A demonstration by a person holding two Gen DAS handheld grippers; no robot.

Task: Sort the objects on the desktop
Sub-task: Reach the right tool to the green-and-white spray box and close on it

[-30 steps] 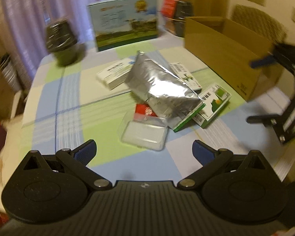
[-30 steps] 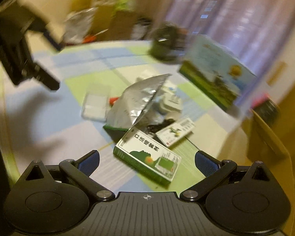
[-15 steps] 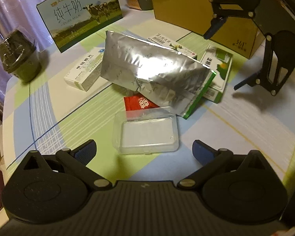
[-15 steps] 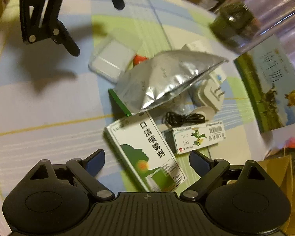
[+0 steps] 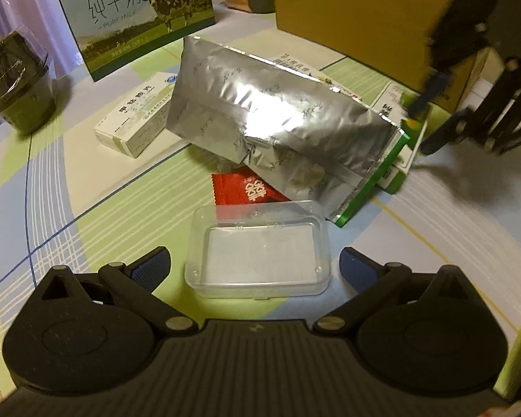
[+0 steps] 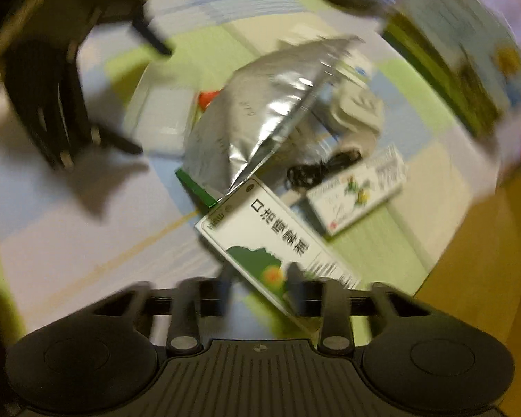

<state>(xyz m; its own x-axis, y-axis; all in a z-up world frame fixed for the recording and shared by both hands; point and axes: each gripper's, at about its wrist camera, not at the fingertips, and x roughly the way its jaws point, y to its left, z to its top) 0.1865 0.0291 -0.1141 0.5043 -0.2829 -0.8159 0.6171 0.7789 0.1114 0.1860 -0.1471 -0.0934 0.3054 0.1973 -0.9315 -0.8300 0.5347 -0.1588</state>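
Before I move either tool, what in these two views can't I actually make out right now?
- Right tool: right wrist view is motion-blurred; its fingers look closed in on the green and white box, but contact is unclear.
- Red packet: left wrist view, partly hidden under the foil bag and behind the clear plastic case.
- Cardboard box: top cut off, contents unseen.

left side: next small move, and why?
Probably ease the left hand-held gripper slightly forward and close on the clear plastic box: the box already lies between its open fingers, nearest of all items and apart from the foil pouch.
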